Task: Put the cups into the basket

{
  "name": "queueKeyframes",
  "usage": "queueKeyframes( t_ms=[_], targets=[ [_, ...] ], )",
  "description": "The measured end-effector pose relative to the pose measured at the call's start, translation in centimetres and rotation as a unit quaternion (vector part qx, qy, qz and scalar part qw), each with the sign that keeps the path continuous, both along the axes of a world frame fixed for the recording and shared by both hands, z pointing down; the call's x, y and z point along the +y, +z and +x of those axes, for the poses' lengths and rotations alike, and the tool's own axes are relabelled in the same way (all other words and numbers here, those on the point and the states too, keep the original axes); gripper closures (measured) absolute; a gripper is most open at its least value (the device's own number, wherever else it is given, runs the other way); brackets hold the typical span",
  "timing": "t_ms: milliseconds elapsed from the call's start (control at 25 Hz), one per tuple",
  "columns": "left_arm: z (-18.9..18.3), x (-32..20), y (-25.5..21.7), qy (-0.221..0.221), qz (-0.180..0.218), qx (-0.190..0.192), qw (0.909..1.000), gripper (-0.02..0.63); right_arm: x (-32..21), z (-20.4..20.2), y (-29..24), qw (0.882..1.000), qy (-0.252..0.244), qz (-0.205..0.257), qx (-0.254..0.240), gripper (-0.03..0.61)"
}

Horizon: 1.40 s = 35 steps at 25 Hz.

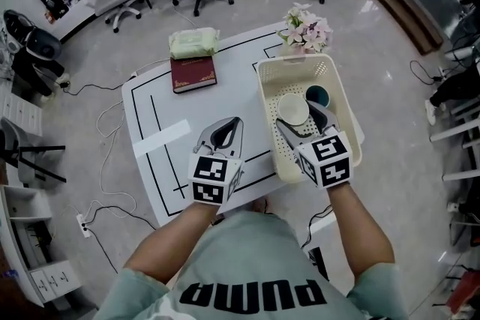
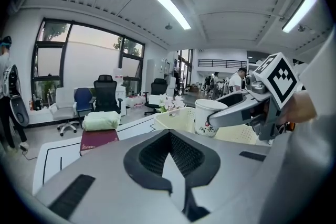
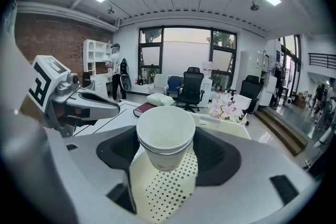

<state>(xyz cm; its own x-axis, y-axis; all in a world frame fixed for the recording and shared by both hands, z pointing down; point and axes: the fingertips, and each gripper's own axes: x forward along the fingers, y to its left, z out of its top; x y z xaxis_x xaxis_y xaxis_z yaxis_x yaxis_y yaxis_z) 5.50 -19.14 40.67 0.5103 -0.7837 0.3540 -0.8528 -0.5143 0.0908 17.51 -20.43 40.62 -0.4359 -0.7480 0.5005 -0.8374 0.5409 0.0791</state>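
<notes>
A person is standing at a white table (image 1: 150, 112) marked with black lines, holding a gripper in each hand. A cream perforated basket (image 1: 295, 70) is sitting at the table's 3 o'clock edge.

The right gripper (image 1: 301, 116) is clamping a white paper cup (image 1: 293, 109). Its jaws are standing wide and pressing on the cup's two sides, keeping it upright inside the basket's outline. Whether the cup's base is touching the basket floor is hard to tell. A dark teal cup (image 1: 317, 95) is already sitting in the basket, just beside the white one at its 1 o'clock.

The left gripper (image 1: 235, 124) is over the bare tabletop at the basket's 9 o'clock, well apart from both cups. Its jaws are meeting at the tips with nothing between them.

At the left gripper's 11 o'clock a dark red book (image 1: 193, 74) is lying flat, and a pale green soft pack (image 1: 193, 42) is lying against the book's far edge at 12 o'clock. Pink and white flowers (image 1: 306, 30) are standing just beyond the basket at its 12 o'clock.
</notes>
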Motion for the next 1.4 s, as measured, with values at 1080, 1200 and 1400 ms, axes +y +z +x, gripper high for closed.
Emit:
queueKeyframes(
  t_ms=[1080,1200,1400],
  targets=[
    [2.6,-3.5,4.6,-0.023,-0.044,-0.01,0.9987,0.607,-2.6,0.9,11.4,0.988,-0.119,-0.088,0.044,0.25],
    [2.9,-3.7,5.1,-0.021,-0.049,-0.011,0.9985,0.608,-2.8,0.8,12.6,0.986,-0.124,-0.098,0.045,0.25],
    [3.0,-3.8,5.7,-0.02,-0.054,-0.013,0.9982,0.609,-2.8,1.0,14.0,0.984,-0.133,-0.108,0.055,0.25]
  ],
)
